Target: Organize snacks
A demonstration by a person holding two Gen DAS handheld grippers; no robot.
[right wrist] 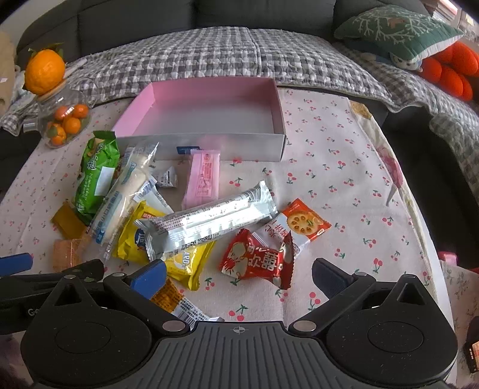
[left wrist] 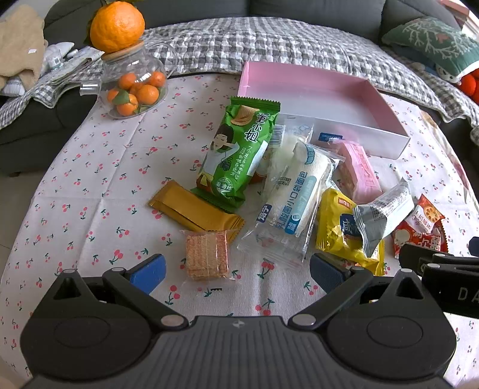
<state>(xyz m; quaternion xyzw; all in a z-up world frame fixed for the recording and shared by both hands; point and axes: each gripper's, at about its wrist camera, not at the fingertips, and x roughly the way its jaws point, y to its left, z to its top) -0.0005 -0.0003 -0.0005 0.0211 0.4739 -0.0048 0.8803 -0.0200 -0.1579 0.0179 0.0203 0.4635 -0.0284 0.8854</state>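
- Left gripper point(left wrist: 236, 270): jaws spread wide, nothing between them. It hovers low over the cherry-print tablecloth point(left wrist: 89, 179), with a clear-wrapped wafer stack point(left wrist: 207, 255) lying between its blue pads point(left wrist: 148, 272).
- Right gripper point(right wrist: 238, 275): jaws equally wide apart, holding nothing. A red snack pouch point(right wrist: 257, 260) lies on the cloth between the fingers.
- Pink box point(right wrist: 209, 110): open-topped, shallow, pink inside with a white outer wall; it sits at the far side of the table, behind the snack pile, and its interior shows no contents.
- Snack pile, left portion: a green chip bag point(left wrist: 238, 152) leans over a gold wafer packet point(left wrist: 194, 211); beside it lies a clear bread roll pack point(left wrist: 290, 197).
- Snack pile, middle: a long silver bar wrapper point(right wrist: 206, 221) rests across a yellow biscuit pack point(right wrist: 182, 263). A pink wafer packet point(right wrist: 203, 179) lies just in front of the box wall.
- Snack pile, right portion: an orange-and-white cracker packet point(right wrist: 302, 224) touches the red pouch.
- Far left: a glass jar of small oranges point(left wrist: 134, 86) carries a large orange point(left wrist: 117, 27) on its lid.
- Background: a checked quilt point(right wrist: 209, 54) covers the sofa behind the table; a green cushion point(right wrist: 395, 30) lies at the right.
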